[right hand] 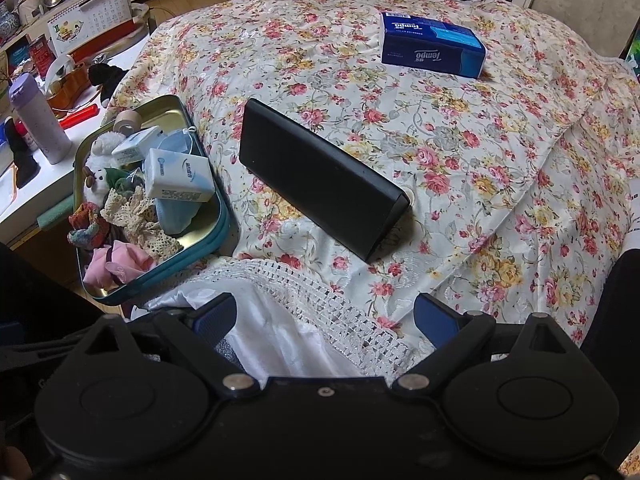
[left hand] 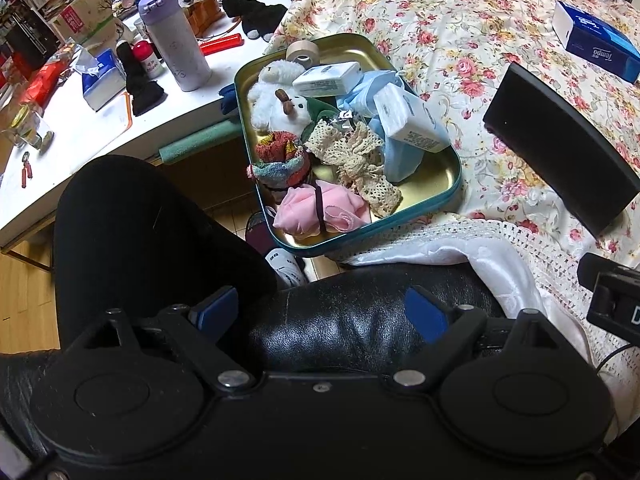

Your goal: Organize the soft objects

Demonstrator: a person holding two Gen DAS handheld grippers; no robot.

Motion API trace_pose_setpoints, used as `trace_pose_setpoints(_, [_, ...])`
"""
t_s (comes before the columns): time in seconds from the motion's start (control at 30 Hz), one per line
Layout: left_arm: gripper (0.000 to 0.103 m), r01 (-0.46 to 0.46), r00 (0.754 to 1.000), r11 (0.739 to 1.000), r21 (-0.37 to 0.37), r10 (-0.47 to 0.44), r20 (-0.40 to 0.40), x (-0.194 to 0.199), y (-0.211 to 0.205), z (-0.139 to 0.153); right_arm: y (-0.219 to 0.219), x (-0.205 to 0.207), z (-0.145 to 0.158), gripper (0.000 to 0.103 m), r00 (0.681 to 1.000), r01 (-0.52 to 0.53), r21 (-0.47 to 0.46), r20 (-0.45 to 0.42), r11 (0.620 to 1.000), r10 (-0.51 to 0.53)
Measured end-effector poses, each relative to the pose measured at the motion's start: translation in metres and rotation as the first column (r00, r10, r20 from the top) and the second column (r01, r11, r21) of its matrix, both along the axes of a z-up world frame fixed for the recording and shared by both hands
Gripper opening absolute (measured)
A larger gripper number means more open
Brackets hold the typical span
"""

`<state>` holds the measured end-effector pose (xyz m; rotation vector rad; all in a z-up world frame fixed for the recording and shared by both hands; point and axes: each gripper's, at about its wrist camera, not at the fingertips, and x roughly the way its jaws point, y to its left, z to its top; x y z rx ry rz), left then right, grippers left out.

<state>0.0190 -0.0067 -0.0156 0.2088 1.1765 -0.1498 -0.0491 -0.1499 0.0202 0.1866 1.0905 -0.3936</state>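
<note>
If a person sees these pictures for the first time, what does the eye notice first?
First, the teal tin tray at the bed's edge, heaped with a white plush toy, a pink cloth bundle and cream lace. Then the black case on the floral bedspread, and the blue tissue box farther back.

The blue tissue box (right hand: 433, 43) on the flowered bedspread (right hand: 360, 140), beyond the black case (right hand: 320, 178), carries the brand "Tempo" in white, seen upside down in both views (left hand: 596, 42). Left of that box, the desk calendar (right hand: 94, 16) shows "01" at its top. Print on the small white packs (right hand: 178, 176) is too small to read.
</note>
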Motion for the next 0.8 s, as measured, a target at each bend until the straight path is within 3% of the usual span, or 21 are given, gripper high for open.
trace_pose_setpoints(0.8, [0.088,-0.013,1.000,1.000,-0.010,0.013,0.004,-0.0015,0.0024,0.0010,0.0053,-0.0016,-0.0002,0.095,1.000,-0.018,-0.010,-0.001,1.000,0.018])
